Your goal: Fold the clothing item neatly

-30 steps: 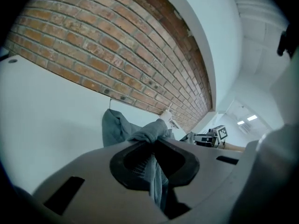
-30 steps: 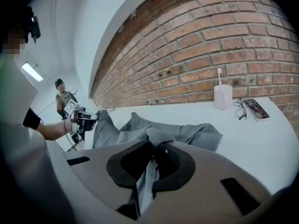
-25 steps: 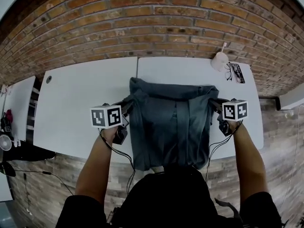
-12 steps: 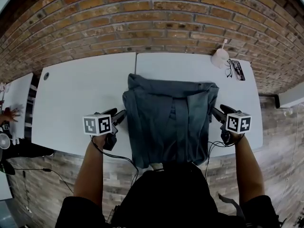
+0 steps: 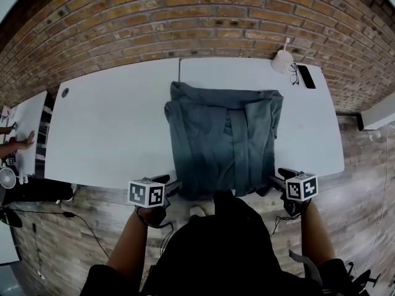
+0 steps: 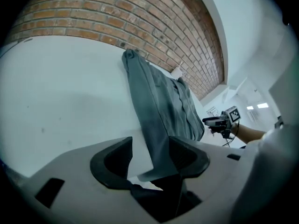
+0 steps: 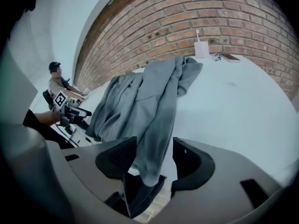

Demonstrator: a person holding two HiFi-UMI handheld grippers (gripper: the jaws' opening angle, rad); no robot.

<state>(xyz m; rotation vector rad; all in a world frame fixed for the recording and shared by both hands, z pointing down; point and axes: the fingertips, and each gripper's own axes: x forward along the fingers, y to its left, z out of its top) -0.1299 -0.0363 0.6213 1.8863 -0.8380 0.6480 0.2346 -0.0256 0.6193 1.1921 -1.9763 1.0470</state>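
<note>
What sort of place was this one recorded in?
Probably an office or studio-type workroom rather than a home: two white desks pushed against a bare brick wall, a wood-plank floor, and another person seated farther along.

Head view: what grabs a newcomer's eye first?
A grey garment lies partly folded on the white table, below a red brick wall. At its near corners, the left gripper and right gripper have just been opening their jaws, each with the hem loose between them.
</note>
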